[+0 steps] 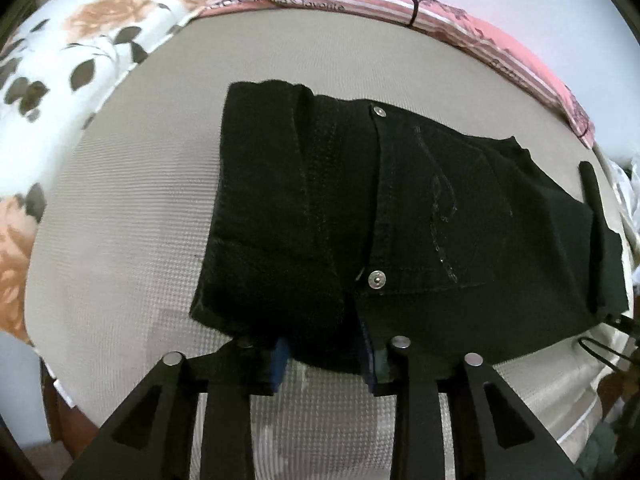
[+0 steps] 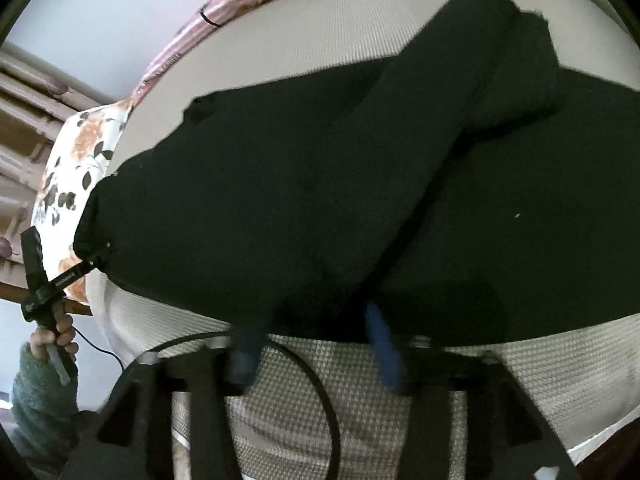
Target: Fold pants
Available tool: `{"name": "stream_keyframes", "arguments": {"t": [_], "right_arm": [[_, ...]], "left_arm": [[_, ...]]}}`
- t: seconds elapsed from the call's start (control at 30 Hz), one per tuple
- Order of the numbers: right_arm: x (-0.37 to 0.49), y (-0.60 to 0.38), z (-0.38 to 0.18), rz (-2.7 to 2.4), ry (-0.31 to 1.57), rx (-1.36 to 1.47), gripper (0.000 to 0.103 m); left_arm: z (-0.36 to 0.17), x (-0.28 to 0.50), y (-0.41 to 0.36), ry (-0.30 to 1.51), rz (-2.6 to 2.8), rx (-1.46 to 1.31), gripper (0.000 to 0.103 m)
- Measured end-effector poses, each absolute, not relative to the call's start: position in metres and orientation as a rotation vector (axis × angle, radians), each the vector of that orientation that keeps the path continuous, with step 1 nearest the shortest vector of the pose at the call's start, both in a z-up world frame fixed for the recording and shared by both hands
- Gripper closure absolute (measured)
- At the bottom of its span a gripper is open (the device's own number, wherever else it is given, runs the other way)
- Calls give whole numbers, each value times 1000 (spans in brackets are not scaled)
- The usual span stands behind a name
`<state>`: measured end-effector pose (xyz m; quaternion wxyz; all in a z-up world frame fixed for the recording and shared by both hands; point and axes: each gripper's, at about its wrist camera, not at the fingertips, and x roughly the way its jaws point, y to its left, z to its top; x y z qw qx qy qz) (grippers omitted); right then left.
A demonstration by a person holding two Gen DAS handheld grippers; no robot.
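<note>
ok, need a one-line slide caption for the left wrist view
Left claw open at the near edge of folded black pants on a grey textured mattress, floral pillow behind.

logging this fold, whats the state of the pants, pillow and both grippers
pants: folded, flat on the mattress
pillow: lying at the mattress end
left gripper: open, pants edge between its fingers
right gripper: open at the pants edge
</note>
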<state>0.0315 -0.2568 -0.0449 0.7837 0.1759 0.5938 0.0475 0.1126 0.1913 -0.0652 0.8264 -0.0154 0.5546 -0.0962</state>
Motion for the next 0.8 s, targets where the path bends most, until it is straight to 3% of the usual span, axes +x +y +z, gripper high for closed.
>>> {"name": "stream_keyframes", "arguments": {"t": [0.03, 0.1, 0.5, 0.8], "right_arm": [[30, -257, -40, 100, 1271, 355, 50], [26, -262, -32, 116, 1264, 345, 50], [8, -356, 9, -33, 1142, 471, 50], [9, -410, 35, -77, 1115, 481, 50]], "left_arm": [[-63, 109, 191, 1177, -212, -28, 54], [-57, 97, 187, 1172, -228, -10, 43], [-1, 44, 87, 950, -417, 208, 42], [-20, 26, -38, 938, -721, 309, 42]]}}
